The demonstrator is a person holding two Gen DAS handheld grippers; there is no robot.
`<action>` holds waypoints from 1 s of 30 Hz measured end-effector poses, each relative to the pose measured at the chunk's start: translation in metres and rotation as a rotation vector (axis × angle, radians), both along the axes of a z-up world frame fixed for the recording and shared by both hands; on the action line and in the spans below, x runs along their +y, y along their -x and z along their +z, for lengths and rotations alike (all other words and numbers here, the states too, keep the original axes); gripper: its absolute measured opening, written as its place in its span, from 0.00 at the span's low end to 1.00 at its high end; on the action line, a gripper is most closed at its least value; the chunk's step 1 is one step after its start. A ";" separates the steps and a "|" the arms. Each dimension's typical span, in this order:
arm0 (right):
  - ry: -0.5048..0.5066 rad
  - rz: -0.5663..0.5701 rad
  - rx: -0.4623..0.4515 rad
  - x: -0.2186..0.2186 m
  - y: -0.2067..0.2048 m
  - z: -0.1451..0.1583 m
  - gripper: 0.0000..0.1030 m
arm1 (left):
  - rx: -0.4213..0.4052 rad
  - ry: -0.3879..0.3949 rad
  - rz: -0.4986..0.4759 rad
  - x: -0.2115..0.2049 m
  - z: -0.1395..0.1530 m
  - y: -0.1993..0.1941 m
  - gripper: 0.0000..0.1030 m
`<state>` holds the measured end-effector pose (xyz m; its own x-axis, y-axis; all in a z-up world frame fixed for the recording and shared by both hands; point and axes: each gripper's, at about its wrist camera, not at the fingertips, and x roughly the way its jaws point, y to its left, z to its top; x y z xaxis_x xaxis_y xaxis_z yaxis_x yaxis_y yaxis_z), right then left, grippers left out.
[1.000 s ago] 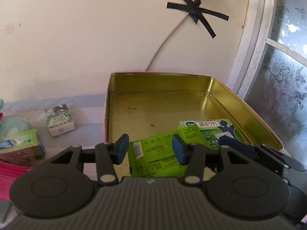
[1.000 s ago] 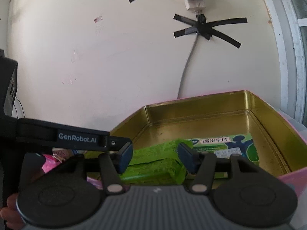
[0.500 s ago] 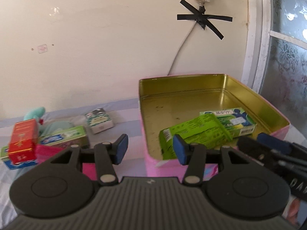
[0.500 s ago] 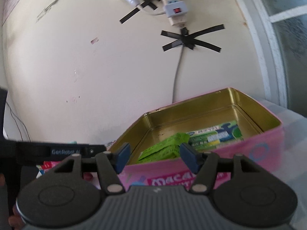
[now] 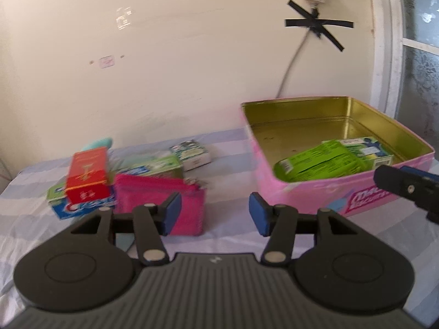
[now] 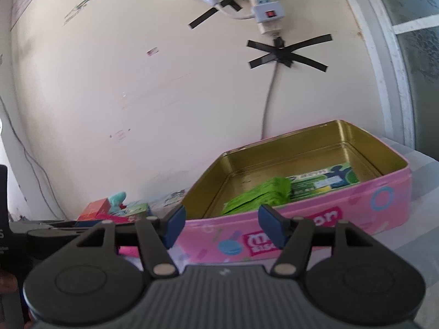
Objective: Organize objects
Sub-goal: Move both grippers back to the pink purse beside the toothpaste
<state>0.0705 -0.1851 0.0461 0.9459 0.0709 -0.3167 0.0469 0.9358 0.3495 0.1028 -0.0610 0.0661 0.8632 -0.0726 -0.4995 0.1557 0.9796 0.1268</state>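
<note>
Both grippers have pulled back from the pink tin (image 5: 315, 192), leaving the green packet (image 5: 318, 161) lying inside it against a green medicine box (image 5: 365, 150). The left gripper (image 5: 214, 215) and right gripper (image 6: 221, 226) are spread and empty. The left one now faces the magenta pouch (image 5: 162, 200), red box (image 5: 87, 175) and toothpaste box (image 5: 82, 205) on the table (image 5: 227, 192), probably next to collect.

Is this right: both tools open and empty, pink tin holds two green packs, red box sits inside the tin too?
Not quite. The red box is outside the pink tin, stacked on the toothpaste carton left of it, as the left wrist view shows. The rest holds: left tool and right tool open and empty, green packet and green box in the tin.
</note>
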 end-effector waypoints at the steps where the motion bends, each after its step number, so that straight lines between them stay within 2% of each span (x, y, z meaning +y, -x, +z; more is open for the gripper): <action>1: 0.006 0.008 0.002 0.004 -0.001 0.000 0.59 | 0.000 0.001 0.009 0.005 -0.001 0.000 0.57; 19: 0.139 0.172 0.067 0.086 -0.025 -0.003 0.59 | 0.034 0.066 0.157 0.092 -0.030 0.004 0.58; 26: 0.208 0.273 0.112 0.124 -0.042 -0.012 0.59 | 0.046 0.142 0.273 0.148 -0.052 0.007 0.59; 30: 0.307 0.309 0.075 0.144 -0.064 -0.003 0.59 | 0.044 0.186 0.310 0.167 -0.065 0.011 0.60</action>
